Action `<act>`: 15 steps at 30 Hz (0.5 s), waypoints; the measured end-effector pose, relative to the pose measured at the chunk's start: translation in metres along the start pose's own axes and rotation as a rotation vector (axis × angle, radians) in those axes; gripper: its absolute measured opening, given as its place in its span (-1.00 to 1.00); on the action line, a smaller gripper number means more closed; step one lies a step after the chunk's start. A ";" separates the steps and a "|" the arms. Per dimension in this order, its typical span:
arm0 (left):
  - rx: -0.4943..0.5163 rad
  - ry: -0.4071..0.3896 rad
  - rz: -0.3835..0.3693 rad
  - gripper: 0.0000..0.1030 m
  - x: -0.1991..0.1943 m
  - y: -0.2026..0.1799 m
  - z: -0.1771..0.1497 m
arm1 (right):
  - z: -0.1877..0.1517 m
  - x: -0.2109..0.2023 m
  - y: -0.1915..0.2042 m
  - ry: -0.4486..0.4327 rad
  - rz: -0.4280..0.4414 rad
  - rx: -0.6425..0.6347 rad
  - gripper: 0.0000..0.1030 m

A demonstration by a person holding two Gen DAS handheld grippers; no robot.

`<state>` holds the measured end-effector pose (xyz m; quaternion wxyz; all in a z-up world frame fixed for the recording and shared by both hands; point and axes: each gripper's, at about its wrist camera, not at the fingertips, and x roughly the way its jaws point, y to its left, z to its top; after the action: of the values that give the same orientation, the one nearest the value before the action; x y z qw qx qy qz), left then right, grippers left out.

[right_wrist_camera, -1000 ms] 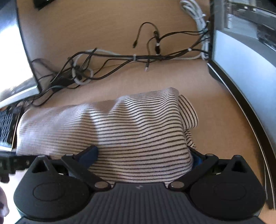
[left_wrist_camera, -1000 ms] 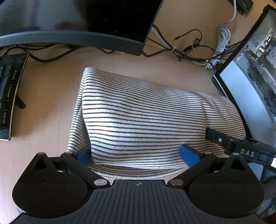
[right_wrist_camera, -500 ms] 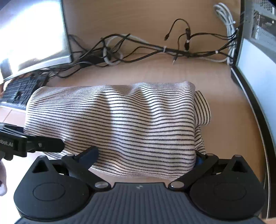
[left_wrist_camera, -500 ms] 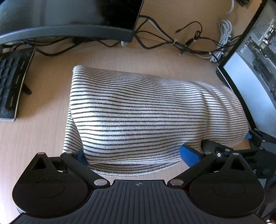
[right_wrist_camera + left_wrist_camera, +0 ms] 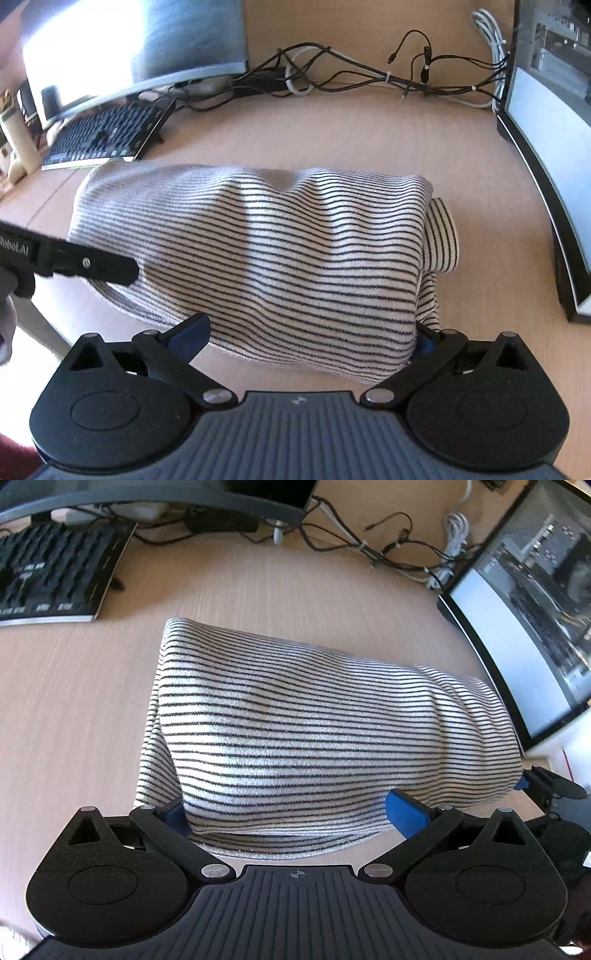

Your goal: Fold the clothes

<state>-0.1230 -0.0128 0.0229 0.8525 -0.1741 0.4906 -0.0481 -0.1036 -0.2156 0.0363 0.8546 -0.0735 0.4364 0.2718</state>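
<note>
Left wrist view. Item: white knit garment with thin black stripes, folded into a thick bundle, draped across the span of my left tongs and sagging over the pale wood-grain desk. My left tongs stand wide, the blue-padded fingers set far apart, the near hem of the cloth hanging between them; whether the pads pinch any cloth, I cannot tell. Beyond, to the left: black keyboard with a pale edge. Above it: dark curved monitor base. Along the back: tangle of black and white cables. To the right: black-framed lit screen. At the bundle's right end: black tip of my right tongs.

Right wrist view. Same striped garment, its right end doubled under into a rolled fold. My right tongs likewise spread wide, one blue finger beside the near hem, the other mostly hidden under cloth. At the bundle's left end: black finger of my left tongs, against the cloth. Behind: keyboard, bright glaring monitor, cables, second screen on the desk.
</note>
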 end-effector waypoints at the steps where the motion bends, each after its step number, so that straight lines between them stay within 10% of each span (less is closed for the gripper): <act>1: 0.004 0.001 -0.007 1.00 -0.003 0.002 -0.006 | -0.005 -0.004 0.005 0.002 -0.006 -0.006 1.00; 15: 0.049 -0.088 -0.030 1.00 -0.038 0.027 -0.022 | -0.006 -0.074 0.041 -0.225 -0.153 -0.250 0.74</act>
<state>-0.1636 0.0161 0.0342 0.8763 -0.1624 0.4488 -0.0653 -0.1640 -0.2124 0.0953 0.9003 -0.1814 0.2941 0.2648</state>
